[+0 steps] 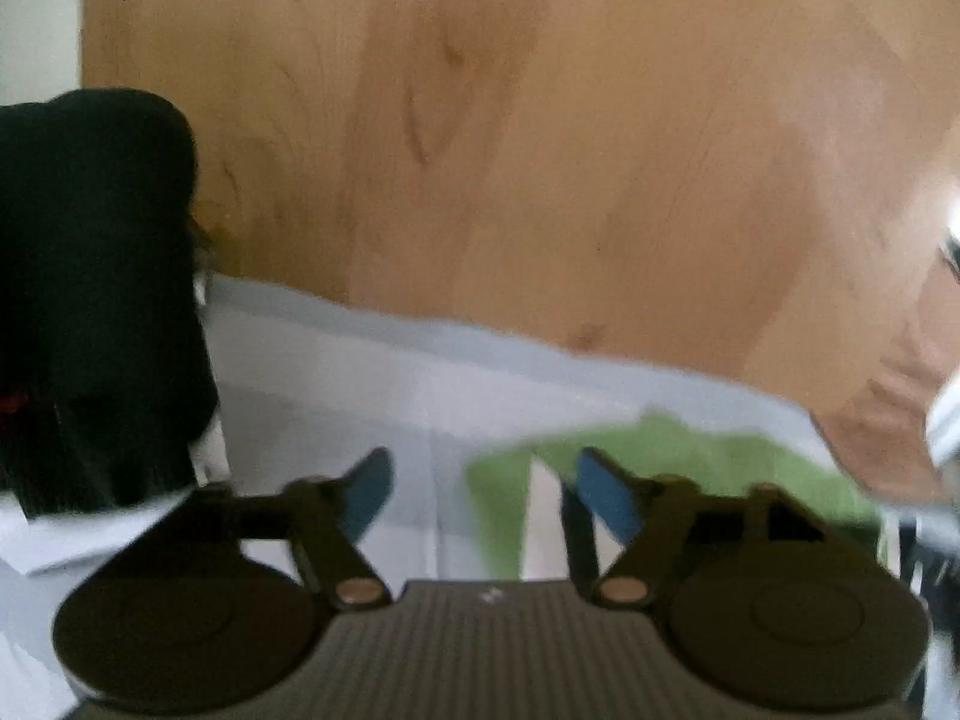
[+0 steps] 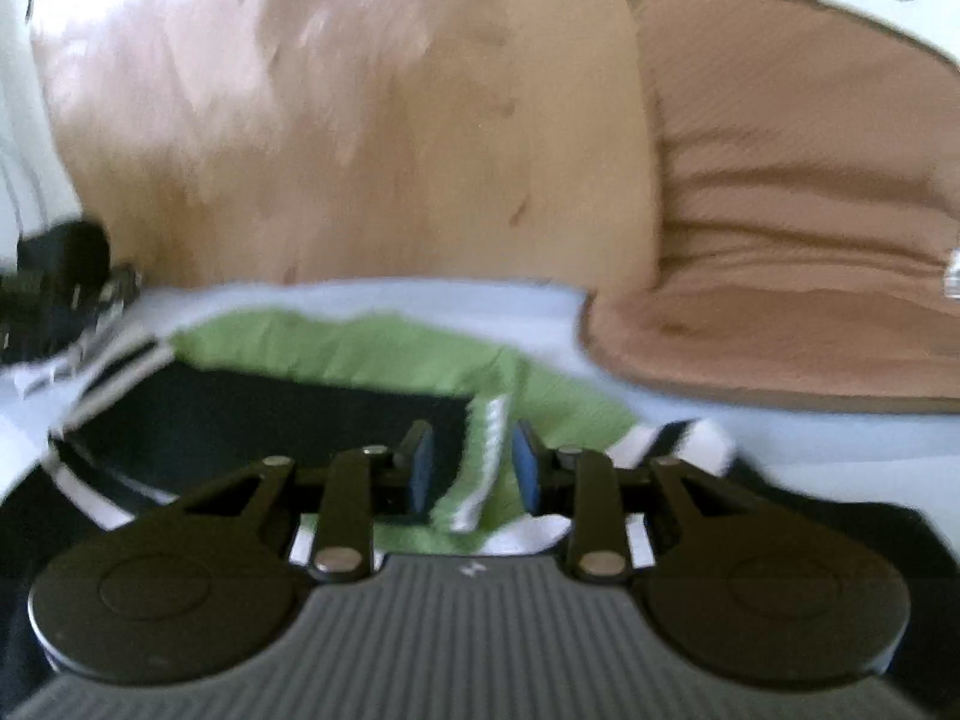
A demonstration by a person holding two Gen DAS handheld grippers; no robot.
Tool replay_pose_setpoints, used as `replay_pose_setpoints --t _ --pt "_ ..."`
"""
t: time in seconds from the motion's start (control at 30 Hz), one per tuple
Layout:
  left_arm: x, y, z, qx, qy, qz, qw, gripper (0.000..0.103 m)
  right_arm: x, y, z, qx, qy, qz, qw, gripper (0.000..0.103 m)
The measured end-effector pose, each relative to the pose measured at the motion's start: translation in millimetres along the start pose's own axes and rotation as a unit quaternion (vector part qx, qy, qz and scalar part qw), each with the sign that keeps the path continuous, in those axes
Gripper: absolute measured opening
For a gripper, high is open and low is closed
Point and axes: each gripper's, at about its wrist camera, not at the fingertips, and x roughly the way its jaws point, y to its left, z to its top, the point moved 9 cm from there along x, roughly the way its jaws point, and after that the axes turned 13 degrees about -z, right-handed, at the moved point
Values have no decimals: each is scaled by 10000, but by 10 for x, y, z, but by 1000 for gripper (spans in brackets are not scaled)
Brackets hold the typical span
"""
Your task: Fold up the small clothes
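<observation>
Both views are pretty blurry, so take the fine detail loosely. In the left wrist view the left gripper (image 1: 480, 492) has its blue pads spread wide with nothing between them, hanging over a white sheet (image 1: 336, 372) that covers the lower half of the frame, with the wooden tabletop (image 1: 510, 120) filling everything above. The green garment (image 1: 720, 468) sits at lower right, a strip of it running down between the fingers' right side. A black bulky thing (image 1: 96, 276) fills the left edge; can't tell what it is. In the right wrist view the right gripper (image 2: 471, 468) is much narrower, its pads sitting either side of a green and white ribbed edge of the garment (image 2: 372, 354); whether they actually pinch it, I can't tell. The garment's long axis runs left to right across the middle of the frame, partly over a dark navy piece (image 2: 258, 420) with white stripes. A brown cushion (image 2: 798, 210) takes up the upper right.
</observation>
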Motion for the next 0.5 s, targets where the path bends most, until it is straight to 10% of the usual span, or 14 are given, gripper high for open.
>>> replay_pose_setpoints --t 0.1,0.13,0.17,0.4,0.5 --pt "88 -95 -251 61 345 -225 9991 57 -235 -255 56 465 -216 -55 9987 33" --pt "143 -118 -327 90 485 -246 9985 16 -306 -340 47 619 -244 -62 9978 33" --pt "203 -123 -384 131 588 -200 9980 10 -392 -428 22 763 -267 -94 9967 33" --pt "222 -19 -321 231 300 477 9981 17 -1027 -1007 -323 1511 -498 -629 9853 33" --pt "106 -87 -327 263 207 822 9961 48 -1249 -1293 -557 2058 -529 -827 9737 34"
